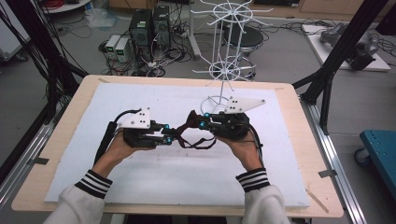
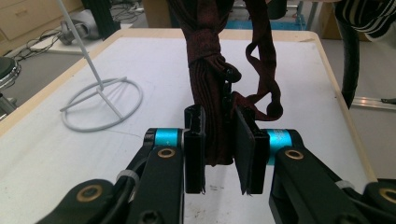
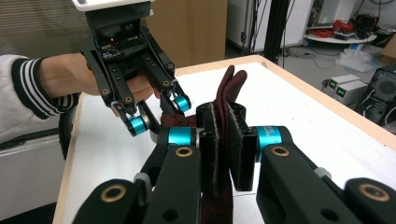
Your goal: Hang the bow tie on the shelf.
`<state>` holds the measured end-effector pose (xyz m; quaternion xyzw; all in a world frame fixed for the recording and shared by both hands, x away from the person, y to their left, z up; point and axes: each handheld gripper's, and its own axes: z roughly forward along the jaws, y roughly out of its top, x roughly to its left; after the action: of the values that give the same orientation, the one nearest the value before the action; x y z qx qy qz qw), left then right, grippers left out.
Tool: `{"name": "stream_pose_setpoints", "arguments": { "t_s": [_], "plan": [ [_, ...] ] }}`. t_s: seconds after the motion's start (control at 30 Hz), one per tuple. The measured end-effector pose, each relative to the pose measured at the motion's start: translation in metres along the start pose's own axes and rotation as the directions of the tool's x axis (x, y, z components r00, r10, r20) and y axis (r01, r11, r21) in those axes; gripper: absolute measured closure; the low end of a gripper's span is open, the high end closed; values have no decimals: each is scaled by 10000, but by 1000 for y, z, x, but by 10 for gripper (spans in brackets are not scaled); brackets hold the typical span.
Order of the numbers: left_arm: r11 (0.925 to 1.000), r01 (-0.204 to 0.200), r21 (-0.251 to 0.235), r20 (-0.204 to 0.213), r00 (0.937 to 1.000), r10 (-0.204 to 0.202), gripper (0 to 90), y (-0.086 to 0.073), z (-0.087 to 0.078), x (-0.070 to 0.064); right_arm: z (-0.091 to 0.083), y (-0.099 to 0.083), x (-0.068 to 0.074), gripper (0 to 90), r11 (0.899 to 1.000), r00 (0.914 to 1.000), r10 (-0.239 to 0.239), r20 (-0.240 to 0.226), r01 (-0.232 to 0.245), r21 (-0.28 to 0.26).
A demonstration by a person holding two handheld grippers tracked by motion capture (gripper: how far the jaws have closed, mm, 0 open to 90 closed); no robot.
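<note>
- High view: left gripper (image 1: pixel 173 135) and right gripper (image 1: pixel 195 122) face each other above the white foam board (image 1: pixel 140 182), a dark red fabric strap (image 1: pixel 198 142) strung between them, a loop sagging below.
- Left gripper view: jaws clamped on the strap's bunched band (image 2: pixel 210 116); a twisted loop hangs just beside.
- Right gripper view: jaws pressed together on the strap (image 3: pixel 223 140); its end sticks up beyond them.
- White wire rack (image 1: pixel 224 70) stands behind the right gripper.

Strap (image 1: pixel 198 140) between grippers, rack (image 1: pixel 223 70) behind
</note>
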<state>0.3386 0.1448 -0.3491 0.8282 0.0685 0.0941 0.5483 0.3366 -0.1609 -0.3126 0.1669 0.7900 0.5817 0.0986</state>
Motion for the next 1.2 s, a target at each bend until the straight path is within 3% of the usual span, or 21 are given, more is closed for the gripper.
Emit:
{"name": "stream_pose_setpoints", "arguments": {
  "t_s": [0.17,0.27,0.3,0.33,0.37,0.4,0.43,0.5,0.77,0.87,0.97,1.2],
  "plan": [
    [9997,198,-161,77,9998,-197,717,-1,0,1,-1,0,0,848,10000,10000,0,-4,0,-28],
    [9993,256,-279,181,9995,-251,632,-1,0,1,-2,0,1,848,10000,10000,1,70,0,-84],
    [9983,435,-375,143,9990,-430,568,0,0,1,-2,1,1,848,9999,9999,6,125,-4,-122],
    [9973,580,-452,-90,9982,-585,423,0,0,0,-3,1,1,848,9998,9999,-23,149,26,-186],
    [9964,670,-511,-661,9953,-703,211,1,2,-1,-4,1,1,848,9998,9999,16,132,-13,-177],
    [9958,688,-608,-1047,9917,-749,62,2,2,-1,-4,0,1,848,9998,9999,2,135,1,-196],
    [9958,688,-608,-1047,9917,-749,17,2,2,-1,-4,0,2,848,9998,9999,-33,164,36,-180],
    [9909,929,-972,-1159,9878,-1040,17,2,-1,1,-6,1,2,848,9997,9999,-36,143,40,-245],
    [9900,916,-1069,-1730,9788,-1093,18,2,-11,1,-16,1,0,848,9985,9992,-2,409,24,-548],
    [9856,925,-1413,-1909,9744,-1188,27,-6,-18,-2,-23,2,-1,848,9967,9984,15,570,31,-809],
    [9853,978,-1399,-1989,9721,-1247,27,-17,-24,-5,-30,1,-3,848,9953,9975,79,704,-11,-964],
    [9827,1026,-1540,-2441,9598,-1384,27,-37,-41,-13,-41,1,-7,848,9933,9939,119,1095,8,-1152]
  ]
}}
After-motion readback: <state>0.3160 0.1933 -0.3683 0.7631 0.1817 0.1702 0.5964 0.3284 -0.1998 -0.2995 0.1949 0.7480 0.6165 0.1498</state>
